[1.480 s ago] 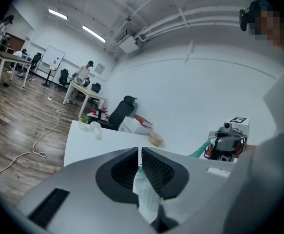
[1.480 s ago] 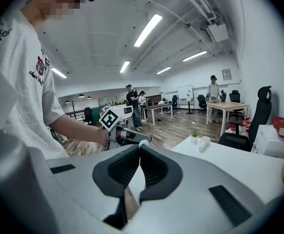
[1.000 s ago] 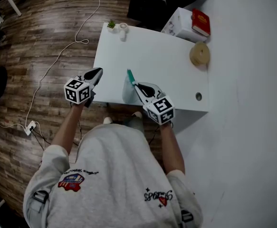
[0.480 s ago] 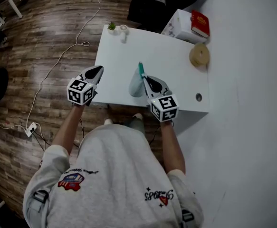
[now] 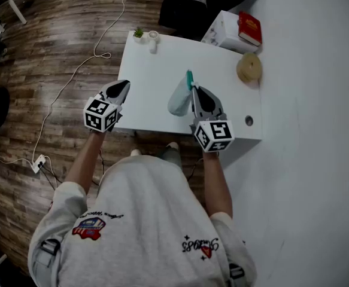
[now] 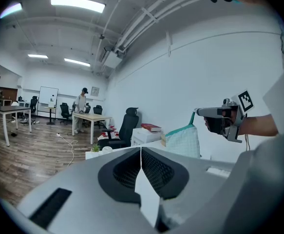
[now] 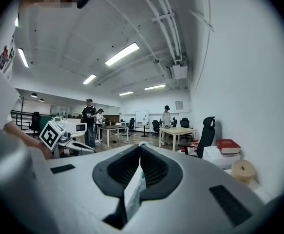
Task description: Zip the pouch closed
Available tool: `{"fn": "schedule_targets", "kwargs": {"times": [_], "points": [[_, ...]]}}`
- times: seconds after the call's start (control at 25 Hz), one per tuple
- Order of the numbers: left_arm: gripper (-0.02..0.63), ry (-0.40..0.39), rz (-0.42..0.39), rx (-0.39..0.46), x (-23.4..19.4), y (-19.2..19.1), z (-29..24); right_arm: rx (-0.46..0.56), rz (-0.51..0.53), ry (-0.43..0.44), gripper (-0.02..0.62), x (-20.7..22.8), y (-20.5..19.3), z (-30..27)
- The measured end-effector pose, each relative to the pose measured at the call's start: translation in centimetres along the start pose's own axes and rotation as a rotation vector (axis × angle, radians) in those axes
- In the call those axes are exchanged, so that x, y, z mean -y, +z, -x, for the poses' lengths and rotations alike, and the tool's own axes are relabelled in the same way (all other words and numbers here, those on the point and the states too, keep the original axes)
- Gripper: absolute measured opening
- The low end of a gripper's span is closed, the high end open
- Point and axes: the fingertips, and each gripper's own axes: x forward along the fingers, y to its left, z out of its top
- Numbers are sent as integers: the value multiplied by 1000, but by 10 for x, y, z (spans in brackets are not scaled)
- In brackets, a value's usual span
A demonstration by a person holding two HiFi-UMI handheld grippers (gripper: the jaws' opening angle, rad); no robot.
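The pale, dotted pouch (image 5: 179,99) with its teal top edge hangs over the middle of the white surface (image 5: 156,61), pinched at that top edge by the right gripper (image 5: 193,89), whose jaws are clamped on the fabric. The left gripper (image 5: 124,88) is well apart to the left, at the surface's near left edge, its jaws pressed together with nothing between them. Farther off, a roll of tape (image 5: 249,69) lies at the far right, a red book (image 5: 250,27) tops a white box (image 5: 223,31), and a small plant (image 5: 139,33) and white cup (image 5: 153,38) stand at the far left corner. A cable (image 5: 78,64) trails across the wooden floor (image 5: 48,34).
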Motion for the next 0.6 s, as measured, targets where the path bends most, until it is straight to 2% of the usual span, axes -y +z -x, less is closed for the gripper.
{"fn": "schedule_targets", "kwargs": {"times": [0.28,0.6], "points": [[9,-8,-12,6,5,5,-4,17,9,-51,12,13,2,8],[9,-9,-7,7,7,2,-4,11,-17,-50,12,18,-7,14]]}}
